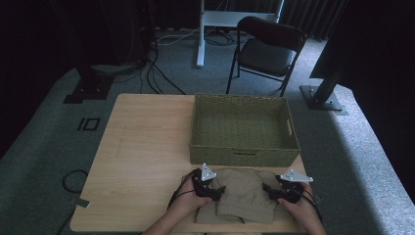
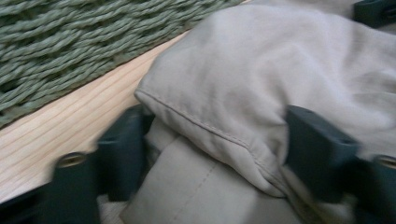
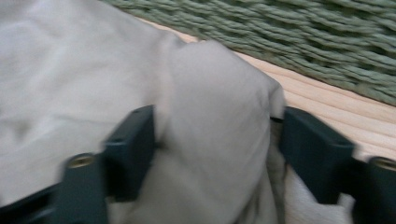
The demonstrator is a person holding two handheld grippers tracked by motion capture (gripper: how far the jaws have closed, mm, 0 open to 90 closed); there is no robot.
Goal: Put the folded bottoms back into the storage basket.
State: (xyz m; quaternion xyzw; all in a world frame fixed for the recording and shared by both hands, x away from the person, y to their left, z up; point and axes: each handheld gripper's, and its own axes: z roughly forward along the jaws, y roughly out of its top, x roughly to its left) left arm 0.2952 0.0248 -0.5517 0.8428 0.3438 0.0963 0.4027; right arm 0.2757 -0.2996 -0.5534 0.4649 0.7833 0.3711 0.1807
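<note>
A folded beige garment (image 1: 244,196) lies on the wooden table (image 1: 147,147) at its near edge, just in front of a green woven basket (image 1: 243,155). My left gripper (image 1: 218,192) is at the garment's left side. In the left gripper view its jaws (image 2: 215,149) stand on either side of a bunched fold of the cloth (image 2: 261,70) and press on it. My right gripper (image 1: 268,190) is at the garment's right side. In the right gripper view its jaws (image 3: 215,149) clamp a thick fold of the cloth (image 3: 84,84).
The basket (image 2: 56,46) (image 3: 303,37) stands a short strip of bare wood away from the garment, and I see nothing in it. A folding chair (image 1: 266,49) and a white stand leg (image 1: 200,34) are on the carpet beyond the table. Cables lie at the far left.
</note>
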